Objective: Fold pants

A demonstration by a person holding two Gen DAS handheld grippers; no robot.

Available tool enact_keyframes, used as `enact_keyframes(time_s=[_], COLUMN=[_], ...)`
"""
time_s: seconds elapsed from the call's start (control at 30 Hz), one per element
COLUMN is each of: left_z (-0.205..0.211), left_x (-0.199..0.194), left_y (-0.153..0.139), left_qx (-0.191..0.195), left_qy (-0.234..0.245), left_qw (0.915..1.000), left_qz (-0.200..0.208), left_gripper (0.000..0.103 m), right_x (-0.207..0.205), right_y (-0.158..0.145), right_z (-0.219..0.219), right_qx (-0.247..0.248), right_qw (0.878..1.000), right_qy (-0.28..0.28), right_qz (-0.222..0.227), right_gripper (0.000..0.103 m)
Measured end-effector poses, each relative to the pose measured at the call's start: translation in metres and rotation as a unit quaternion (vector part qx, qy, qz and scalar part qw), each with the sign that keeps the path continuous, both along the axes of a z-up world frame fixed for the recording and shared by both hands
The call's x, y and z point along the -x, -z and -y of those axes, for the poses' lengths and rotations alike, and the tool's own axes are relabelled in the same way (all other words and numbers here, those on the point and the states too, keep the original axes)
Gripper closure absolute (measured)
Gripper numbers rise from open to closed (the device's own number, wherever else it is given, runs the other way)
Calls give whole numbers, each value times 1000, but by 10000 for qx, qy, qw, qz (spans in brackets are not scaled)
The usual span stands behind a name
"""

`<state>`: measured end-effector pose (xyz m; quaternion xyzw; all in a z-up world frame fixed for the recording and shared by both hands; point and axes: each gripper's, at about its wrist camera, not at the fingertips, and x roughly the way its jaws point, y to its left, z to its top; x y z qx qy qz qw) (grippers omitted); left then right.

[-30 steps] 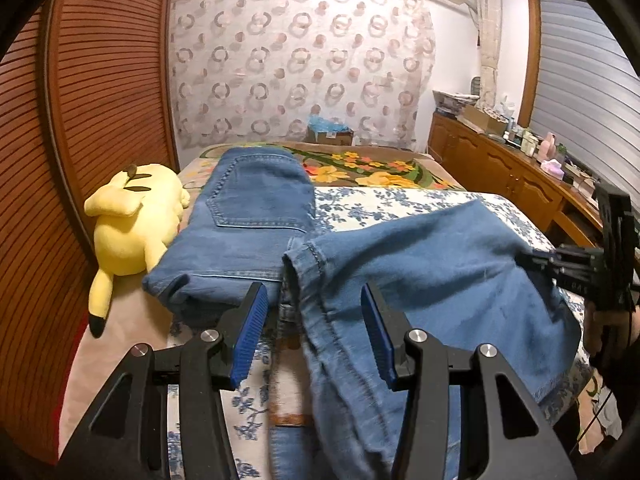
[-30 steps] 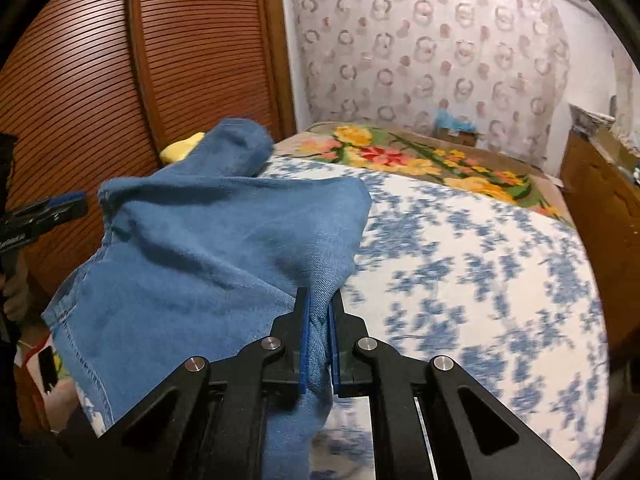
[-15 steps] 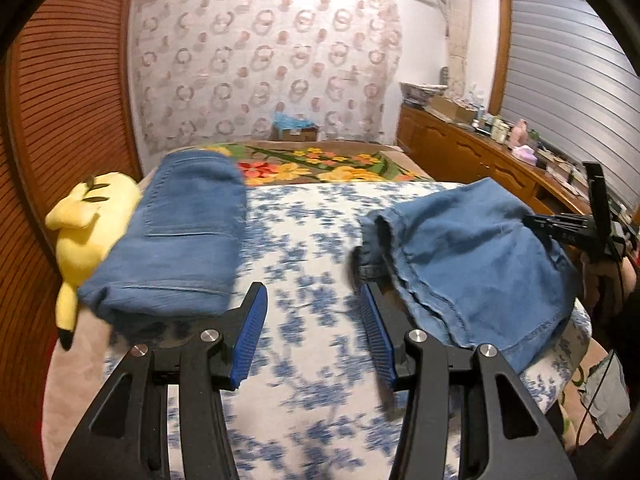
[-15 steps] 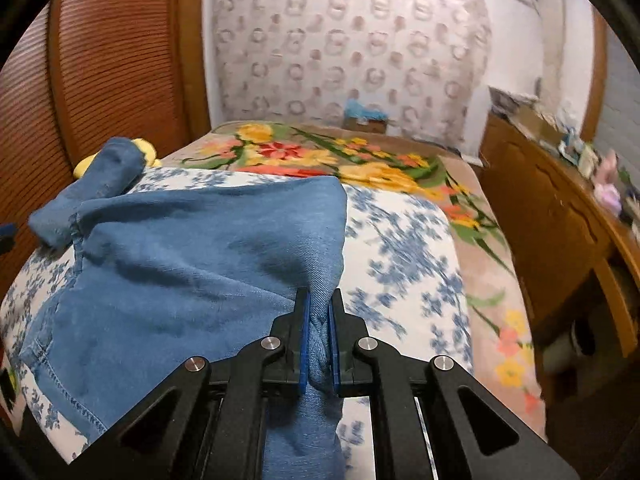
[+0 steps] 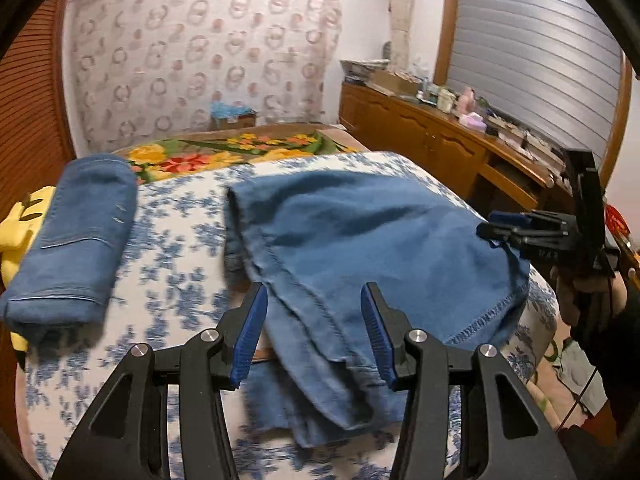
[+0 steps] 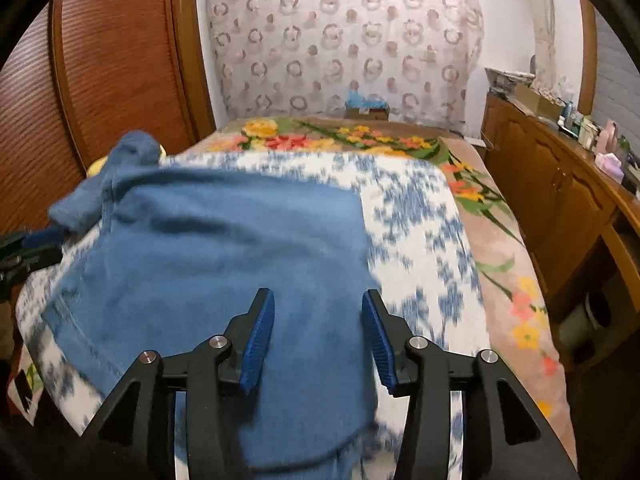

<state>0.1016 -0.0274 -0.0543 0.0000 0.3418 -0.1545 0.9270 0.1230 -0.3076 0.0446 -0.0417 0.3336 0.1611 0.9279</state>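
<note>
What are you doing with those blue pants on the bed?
A person with a gripper in each hand is folding jeans on the flowery bed cover. The right gripper has just been opening and has let go of the denim. The left gripper is open too. Another folded pair lies beside a yellow plush toy.

The right gripper (image 6: 318, 336) stood with its blue pads apart, its jaws having just opened, over the near edge of the blue jeans (image 6: 216, 256); denim lay below and between the pads, which did not press it. The jeans lay spread on the blue-flowered sheet (image 6: 420, 232). Beyond the jeans' far left corner a yellow plush toy (image 6: 97, 165) peeked out. Right of the jeans ran a wooden cabinet (image 6: 552, 184).
</note>
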Motion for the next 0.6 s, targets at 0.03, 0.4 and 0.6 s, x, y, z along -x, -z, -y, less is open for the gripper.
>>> enact_keyframes(time_s=[0.03, 0.4, 0.6], left_z=[4, 16, 21], left_x=[0, -7, 2], left_y=[2, 22, 11], left_qx=[-20, -189, -63], left_qy=[29, -45, 10], left_qw=[10000, 9994, 9999], left_qz=[-31, -288, -108], left_gripper=[53, 53, 53], right_x=[4, 32, 27], right_y=[5, 27, 32], right_z=[1, 17, 27], right_qx=[63, -447, -761], right_qw=[10000, 9980, 9955], right_qy=[33, 189, 172], right_qz=[-35, -397, -530], right_gripper=[52, 45, 42])
